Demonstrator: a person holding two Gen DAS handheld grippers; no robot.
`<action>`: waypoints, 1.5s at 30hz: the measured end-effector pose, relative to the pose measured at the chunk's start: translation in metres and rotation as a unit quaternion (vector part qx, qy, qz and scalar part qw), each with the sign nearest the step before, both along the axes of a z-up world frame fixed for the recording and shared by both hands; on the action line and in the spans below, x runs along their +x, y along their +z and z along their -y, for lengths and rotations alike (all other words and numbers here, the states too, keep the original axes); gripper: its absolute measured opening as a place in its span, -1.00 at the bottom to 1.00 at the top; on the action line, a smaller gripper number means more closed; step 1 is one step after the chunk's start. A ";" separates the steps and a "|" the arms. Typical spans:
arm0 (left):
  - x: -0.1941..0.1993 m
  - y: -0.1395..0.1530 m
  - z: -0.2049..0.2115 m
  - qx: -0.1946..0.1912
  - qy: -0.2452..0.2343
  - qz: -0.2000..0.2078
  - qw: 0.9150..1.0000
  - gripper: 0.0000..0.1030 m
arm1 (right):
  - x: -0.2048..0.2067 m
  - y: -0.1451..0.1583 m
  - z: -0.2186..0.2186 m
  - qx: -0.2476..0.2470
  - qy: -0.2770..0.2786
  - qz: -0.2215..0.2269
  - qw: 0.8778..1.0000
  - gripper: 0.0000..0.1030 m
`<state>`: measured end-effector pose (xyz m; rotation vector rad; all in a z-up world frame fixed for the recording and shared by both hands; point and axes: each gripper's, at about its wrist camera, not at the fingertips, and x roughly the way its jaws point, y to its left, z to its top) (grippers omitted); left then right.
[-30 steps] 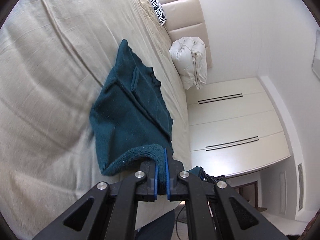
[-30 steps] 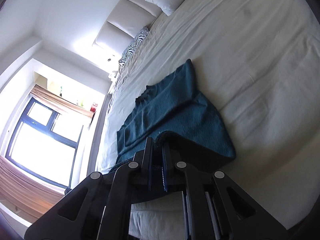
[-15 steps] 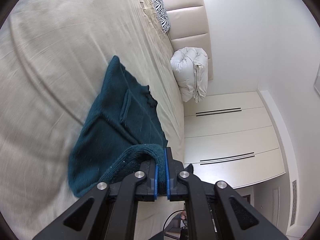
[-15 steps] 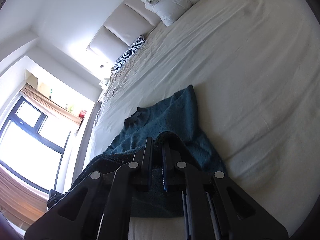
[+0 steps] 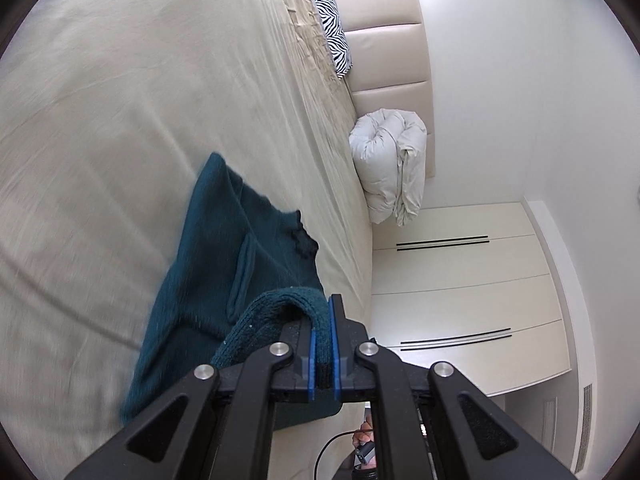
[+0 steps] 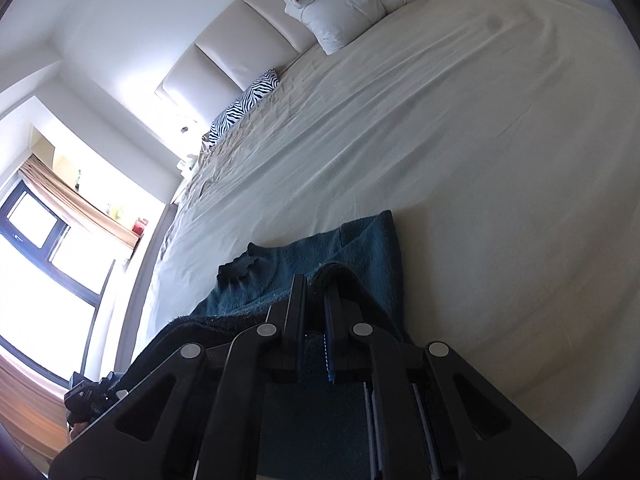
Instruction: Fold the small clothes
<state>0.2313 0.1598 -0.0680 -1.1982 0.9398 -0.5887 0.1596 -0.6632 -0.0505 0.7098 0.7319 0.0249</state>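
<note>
A dark teal knitted garment [image 5: 224, 264] lies on the beige bed sheet [image 5: 120, 100], its near edge lifted off the bed. My left gripper [image 5: 324, 312] is shut on a thick rolled hem of that garment, the knit pinched between the blue pads. In the right wrist view the same teal garment [image 6: 360, 248] spreads away from my right gripper [image 6: 316, 284], which is shut on another part of its near edge. The neck opening [image 6: 240, 268] shows dark on the left of the cloth.
A rolled white duvet [image 5: 392, 160] and a zebra-print pillow [image 5: 332, 28] lie by the padded headboard [image 5: 388, 56]. White wardrobe doors [image 5: 460, 300] stand past the bed's edge. A bright window [image 6: 36, 280] is beside the bed. A person's hand [image 5: 366, 444] shows below.
Both grippers have pulled the garment's near edge toward the bed's edge; the cloth has slid along the sheet with them, and more open sheet shows beyond it.
</note>
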 end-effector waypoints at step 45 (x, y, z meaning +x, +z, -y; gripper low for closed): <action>0.058 -0.046 -0.002 0.089 0.015 -0.038 0.995 0.30 | 0.074 -0.067 0.018 0.004 -0.074 -0.051 0.996 0.14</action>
